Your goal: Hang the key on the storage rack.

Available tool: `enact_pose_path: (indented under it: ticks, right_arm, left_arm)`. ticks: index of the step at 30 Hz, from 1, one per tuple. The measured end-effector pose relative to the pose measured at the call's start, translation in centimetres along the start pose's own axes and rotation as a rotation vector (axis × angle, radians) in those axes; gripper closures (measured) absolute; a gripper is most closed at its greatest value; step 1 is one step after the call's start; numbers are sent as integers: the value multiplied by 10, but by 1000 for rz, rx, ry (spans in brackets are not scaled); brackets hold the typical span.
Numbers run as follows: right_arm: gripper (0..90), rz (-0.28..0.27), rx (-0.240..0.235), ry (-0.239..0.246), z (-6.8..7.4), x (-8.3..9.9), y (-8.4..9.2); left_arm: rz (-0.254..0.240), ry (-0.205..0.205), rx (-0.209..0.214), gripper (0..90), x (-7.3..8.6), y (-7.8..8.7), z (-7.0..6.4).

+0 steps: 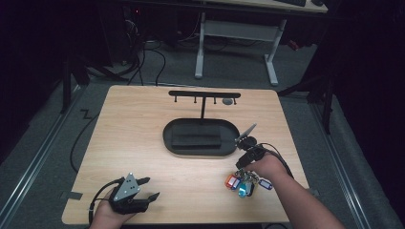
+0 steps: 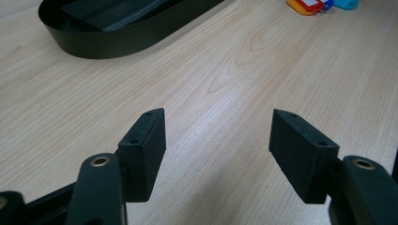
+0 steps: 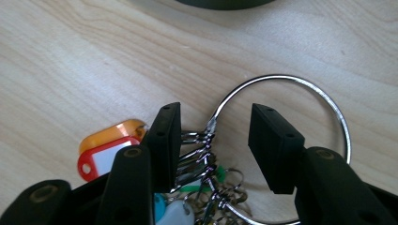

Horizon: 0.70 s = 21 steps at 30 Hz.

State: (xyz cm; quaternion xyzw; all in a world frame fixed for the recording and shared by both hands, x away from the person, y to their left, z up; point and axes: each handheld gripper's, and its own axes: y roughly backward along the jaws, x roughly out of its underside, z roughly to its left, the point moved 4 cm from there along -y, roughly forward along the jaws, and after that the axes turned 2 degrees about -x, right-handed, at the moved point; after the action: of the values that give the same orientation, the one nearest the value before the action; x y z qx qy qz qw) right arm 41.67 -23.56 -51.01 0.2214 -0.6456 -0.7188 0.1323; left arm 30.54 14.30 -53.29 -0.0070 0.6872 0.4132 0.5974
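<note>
Right gripper (image 3: 213, 145) jaws apart, straddling ring (image 3: 328, 101) on table (image 3: 70, 61), near tray (image 1: 200, 136); not pinching yet. Centre wire between pads, clear of tags (image 3: 105, 150), then close. Left gripper (image 2: 218, 150) open, idle.

Bare table (image 1: 143, 157) lies open between the two grippers and along the near edge. The tray (image 1: 200, 136) sits mid-table, its wall blocking a low pass. Behind it the rack (image 1: 204, 94) stands upright, its bar over the far side. The key bunch (image 1: 244, 183) clutters the near right; its ring (image 3: 300, 93) lies flat.
</note>
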Motion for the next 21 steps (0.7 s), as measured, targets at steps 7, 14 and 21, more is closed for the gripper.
enact_pose_path:
  ticks: [7,14,21]
  right_arm:
    - [619,83,11,-18,-1,-10,-11]
    - [643,101,-1,-42,-4,-17,-20]
    - [812,133,20,-36,-5,-18,-20]
  left_arm:
    - [5,-39,8,369,0,0,-5]
    - [25,-58,7,369,2,-2,-7]
    - [23,-64,7,369,1,-1,-6]
